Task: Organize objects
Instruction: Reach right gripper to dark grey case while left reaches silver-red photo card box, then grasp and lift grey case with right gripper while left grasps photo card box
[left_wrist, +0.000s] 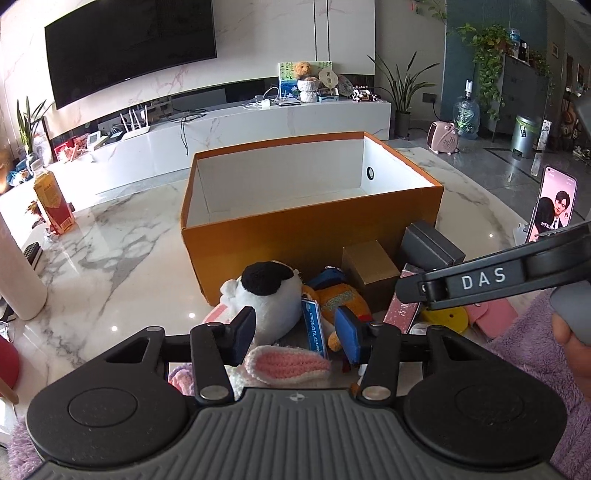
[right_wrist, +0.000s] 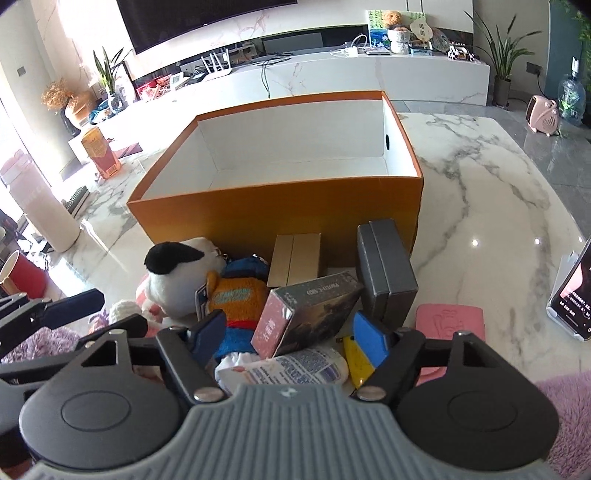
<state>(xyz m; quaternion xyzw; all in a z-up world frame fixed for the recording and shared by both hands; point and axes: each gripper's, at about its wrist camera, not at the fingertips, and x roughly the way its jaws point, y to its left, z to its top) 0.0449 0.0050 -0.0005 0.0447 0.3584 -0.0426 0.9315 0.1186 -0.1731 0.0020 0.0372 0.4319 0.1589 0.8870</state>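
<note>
Plainly, nothing is yet put away: the orange box stands open on the marble table and its white inside is bare as far as can be seen. All the things to be sorted are heaped on the table against the near wall of the box. The panda plush lies at the left of the heap, touching the orange plush beside it; a gold box and a grey case are stood against or just beside the box wall; a patterned card box is leaned across the middle, with a white tube and a yellow piece under its near end. A pink pad is laid flat to the right, apart from the heap, and a knitted pink ear is seen nearest of all in the left view.

The left gripper is held low over the panda plush with its fingers apart, nothing pressed between them. The right gripper is held over the card box and tube, fingers likewise apart and empty. The whole task is judged to be still ahead.

For room: the heap is crowded, so neighbours may be dragged when one thing is lifted. The box rim must be cleared from the near side. Open marble is left to the right, up to a propped phone near that edge, and to the left, where a carton is stood.
</note>
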